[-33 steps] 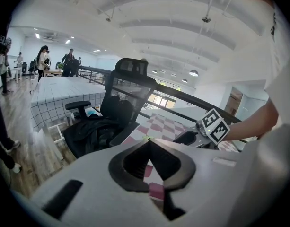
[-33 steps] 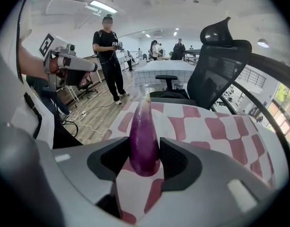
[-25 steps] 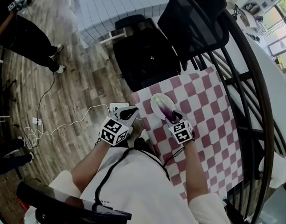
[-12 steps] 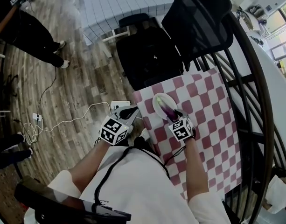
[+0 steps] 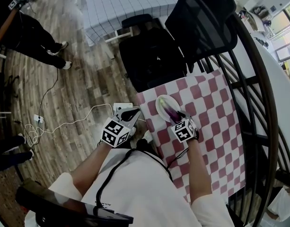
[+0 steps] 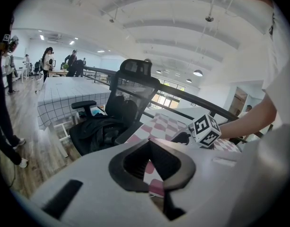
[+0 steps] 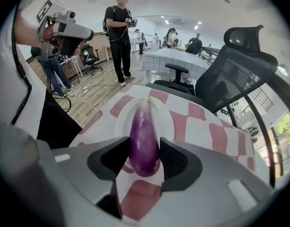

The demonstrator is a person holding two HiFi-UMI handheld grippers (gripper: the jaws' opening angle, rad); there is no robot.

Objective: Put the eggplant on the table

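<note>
So we've got our right gripper [image 7: 145, 151] clamped on the eggplant [image 7: 144, 126], mid-frame on its plate [image 7: 120, 122], ready to lift; left gripper [image 6: 156, 190] closed, empty.

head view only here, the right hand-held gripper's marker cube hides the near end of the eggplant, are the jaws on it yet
observer: yes. In the right gripper view, the right hand-held gripper has a pad against each side of the eggplant.
operator: which end did it take
observer: the rounded end. The stem end points away from it, over the far side of the white plate.
operator: left one carrying anything
observer: no. The left hand-held gripper has its jaw tips together with nothing between them.
</note>
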